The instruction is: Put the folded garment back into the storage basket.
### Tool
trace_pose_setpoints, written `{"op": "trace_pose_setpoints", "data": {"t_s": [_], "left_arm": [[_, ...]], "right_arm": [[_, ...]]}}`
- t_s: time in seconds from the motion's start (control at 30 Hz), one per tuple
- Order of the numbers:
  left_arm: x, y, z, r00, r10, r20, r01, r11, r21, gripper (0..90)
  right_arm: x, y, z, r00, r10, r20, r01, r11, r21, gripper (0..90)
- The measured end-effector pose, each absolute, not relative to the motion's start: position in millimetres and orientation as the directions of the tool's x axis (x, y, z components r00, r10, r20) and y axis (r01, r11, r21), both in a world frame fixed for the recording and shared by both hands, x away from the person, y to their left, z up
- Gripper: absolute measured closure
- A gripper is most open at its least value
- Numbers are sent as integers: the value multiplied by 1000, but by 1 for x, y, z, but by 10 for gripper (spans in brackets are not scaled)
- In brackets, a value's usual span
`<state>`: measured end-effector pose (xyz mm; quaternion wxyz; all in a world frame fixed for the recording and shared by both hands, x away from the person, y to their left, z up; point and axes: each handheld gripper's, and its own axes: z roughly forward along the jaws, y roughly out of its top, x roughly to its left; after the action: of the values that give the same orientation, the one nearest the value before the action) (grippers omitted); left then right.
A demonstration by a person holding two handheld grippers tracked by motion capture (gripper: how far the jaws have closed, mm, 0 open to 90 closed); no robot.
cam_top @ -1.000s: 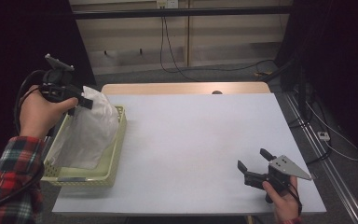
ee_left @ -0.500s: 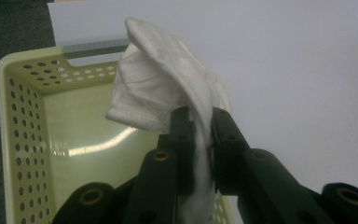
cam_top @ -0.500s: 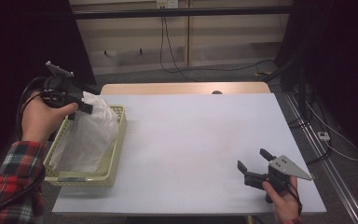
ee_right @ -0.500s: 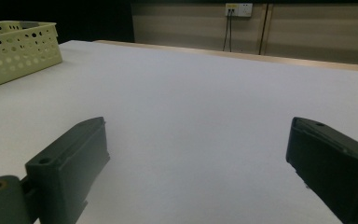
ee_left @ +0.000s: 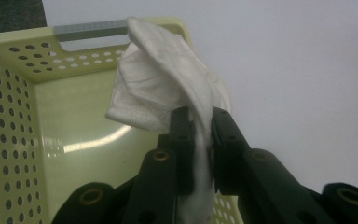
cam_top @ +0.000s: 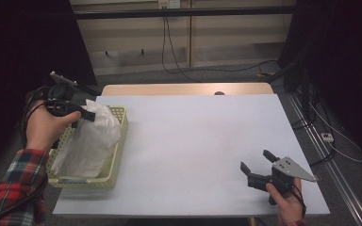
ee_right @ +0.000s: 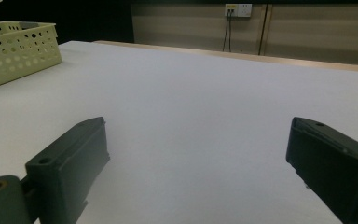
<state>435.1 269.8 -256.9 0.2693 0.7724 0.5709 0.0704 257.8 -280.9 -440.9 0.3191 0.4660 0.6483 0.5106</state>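
A white cloth (cam_top: 92,141) hangs into the pale yellow perforated basket (cam_top: 120,134) at the table's left edge. My left gripper (cam_top: 86,114) is shut on the cloth's upper end, above the basket's far side. In the left gripper view the cloth (ee_left: 168,88) is pinched between the two black jaws of my left gripper (ee_left: 200,119) and bunches above the basket's floor (ee_left: 74,135). My right gripper (cam_top: 256,165) rests at the near right of the table, open, with nothing between its jaws; in the right gripper view my right gripper (ee_right: 198,140) faces bare white tabletop.
The white table top (cam_top: 198,141) stretches between the basket and the right gripper. The basket (ee_right: 14,51) shows far left in the right gripper view. A wooden strip (cam_top: 184,88) runs along the table's far edge; cables lie on the floor beyond.
My left gripper has sunk with the cloth, so more of the cloth has settled into the basket. The right gripper has stayed where it was.
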Motion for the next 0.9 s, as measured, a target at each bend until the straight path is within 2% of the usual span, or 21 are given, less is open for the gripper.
{"op": "trace_pose_setpoints", "data": {"t_s": [0.9], "left_arm": [[438,283,-282,310,926,-217,858,-174,483,807]], "right_arm": [[258,-282,-441,-360,931,57,275,48,960,54]]}}
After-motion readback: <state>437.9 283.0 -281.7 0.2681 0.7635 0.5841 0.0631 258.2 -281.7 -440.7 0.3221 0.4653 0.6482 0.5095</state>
